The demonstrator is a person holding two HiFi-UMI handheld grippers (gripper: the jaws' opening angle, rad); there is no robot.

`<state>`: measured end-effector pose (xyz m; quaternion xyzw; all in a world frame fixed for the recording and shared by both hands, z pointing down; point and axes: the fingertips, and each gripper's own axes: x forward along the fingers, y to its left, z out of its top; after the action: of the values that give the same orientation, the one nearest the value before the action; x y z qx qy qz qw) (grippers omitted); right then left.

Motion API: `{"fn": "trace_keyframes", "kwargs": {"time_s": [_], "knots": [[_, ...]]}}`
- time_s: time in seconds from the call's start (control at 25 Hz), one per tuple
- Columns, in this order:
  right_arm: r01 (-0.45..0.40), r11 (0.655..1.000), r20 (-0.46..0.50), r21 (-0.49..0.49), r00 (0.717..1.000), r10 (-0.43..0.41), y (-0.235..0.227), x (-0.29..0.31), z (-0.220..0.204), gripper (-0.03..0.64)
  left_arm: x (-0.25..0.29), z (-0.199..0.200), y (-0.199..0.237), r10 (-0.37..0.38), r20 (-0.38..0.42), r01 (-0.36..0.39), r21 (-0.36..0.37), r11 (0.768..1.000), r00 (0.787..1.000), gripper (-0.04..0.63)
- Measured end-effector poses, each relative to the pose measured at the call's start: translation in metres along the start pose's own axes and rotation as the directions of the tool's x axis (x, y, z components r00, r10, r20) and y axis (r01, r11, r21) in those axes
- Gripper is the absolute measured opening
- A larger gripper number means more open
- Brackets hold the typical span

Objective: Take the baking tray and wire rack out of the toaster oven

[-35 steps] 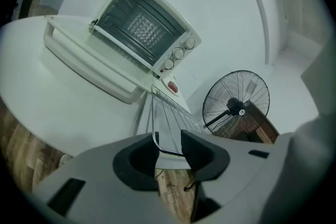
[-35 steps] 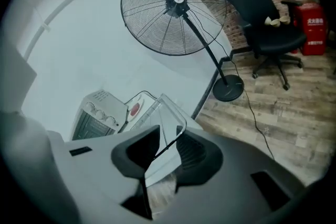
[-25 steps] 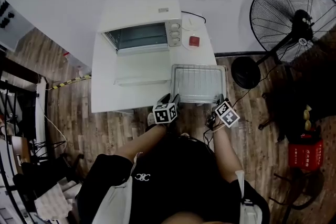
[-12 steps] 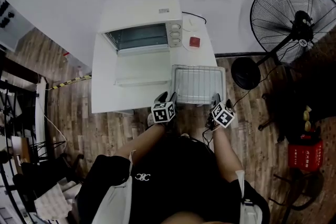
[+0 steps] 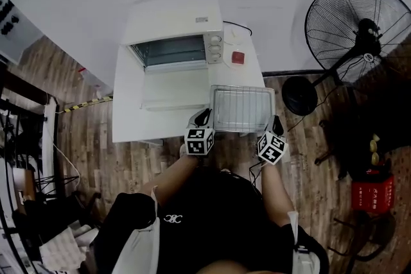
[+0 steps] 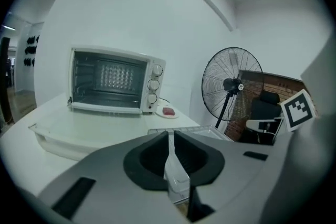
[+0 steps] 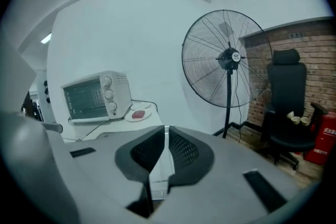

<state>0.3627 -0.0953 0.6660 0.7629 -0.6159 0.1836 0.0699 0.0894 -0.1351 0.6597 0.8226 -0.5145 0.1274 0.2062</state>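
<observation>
The white toaster oven stands at the back of the white table with its door folded down. The silver baking tray with the wire rack in it lies on the table's front right corner. My left gripper is just off the tray's near left corner, my right gripper off its near right corner. Neither touches it. In the left gripper view the left gripper has its jaws closing to a thin slit with nothing between them. The right gripper is closing the same way, also empty.
A small dish with a red thing sits right of the oven, beside a black cable. A big standing fan is on the floor at the right, with a dark chair and a red box beyond.
Both grippers stood open at the tray's near corners a second ago. They have let go, lifted and drawn back a little, rolled, and their jaws have come together.
</observation>
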Motion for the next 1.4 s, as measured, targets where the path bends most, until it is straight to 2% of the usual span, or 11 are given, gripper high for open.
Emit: {"fn": "trace_keyframes", "kwargs": {"time_s": [0.08, 0.2, 0.4, 0.52, 0.72, 0.84, 1.08, 1.24, 1.4], "knots": [[-0.022, 1.000, 0.041, -0.012, 0.999, 0.022, 0.010, -0.003, 0.016, 0.003, -0.004, 0.015, 0.001, -0.004, 0.028, 0.004, 0.014, 1.000, 1.000, 0.037], [-0.077, 0.997, 0.097, -0.007, 0.992, 0.077, 0.032, -0.007, 0.045, 0.003, -0.014, 0.042, 0.008, 0.006, 0.079, -0.010, 0.041, 0.999, 0.997, 0.026], [-0.188, 0.982, 0.191, -0.033, 0.963, 0.191, 0.082, -0.013, 0.100, 0.002, -0.040, 0.086, 0.028, 0.035, 0.152, -0.049, 0.087, 0.995, 0.988, 0.019], [-0.263, 0.960, 0.230, -0.094, 0.933, 0.278, 0.122, -0.016, 0.125, 0.002, -0.056, 0.108, 0.047, 0.064, 0.181, -0.079, 0.072, 0.994, 0.981, 0.017], [-0.378, 0.909, 0.283, -0.175, 0.865, 0.414, 0.191, -0.019, 0.162, 0.000, -0.087, 0.145, 0.081, 0.132, 0.237, -0.155, 0.080, 0.985, 0.962, 0.015], [-0.446, 0.872, 0.278, -0.200, 0.828, 0.487, 0.229, -0.020, 0.176, 0.000, -0.107, 0.166, 0.101, 0.177, 0.271, -0.205, 0.078, 0.976, 0.946, 0.015], [-0.534, 0.800, 0.279, -0.274, 0.752, 0.597, 0.297, -0.025, 0.199, 0.000, -0.146, 0.191, 0.153, 0.288, 0.314, -0.306, 0.009, 0.952, 0.905, 0.015], [-0.560, 0.777, 0.286, -0.289, 0.724, 0.628, 0.331, -0.027, 0.207, 0.002, -0.163, 0.196, 0.180, 0.334, 0.319, -0.341, -0.036, 0.939, 0.887, 0.015], [-0.584, 0.759, 0.281, -0.289, 0.706, 0.650, 0.353, -0.026, 0.208, 0.002, -0.174, 0.204, 0.191, 0.350, 0.337, -0.368, -0.011, 0.930, 0.874, 0.015]]}}
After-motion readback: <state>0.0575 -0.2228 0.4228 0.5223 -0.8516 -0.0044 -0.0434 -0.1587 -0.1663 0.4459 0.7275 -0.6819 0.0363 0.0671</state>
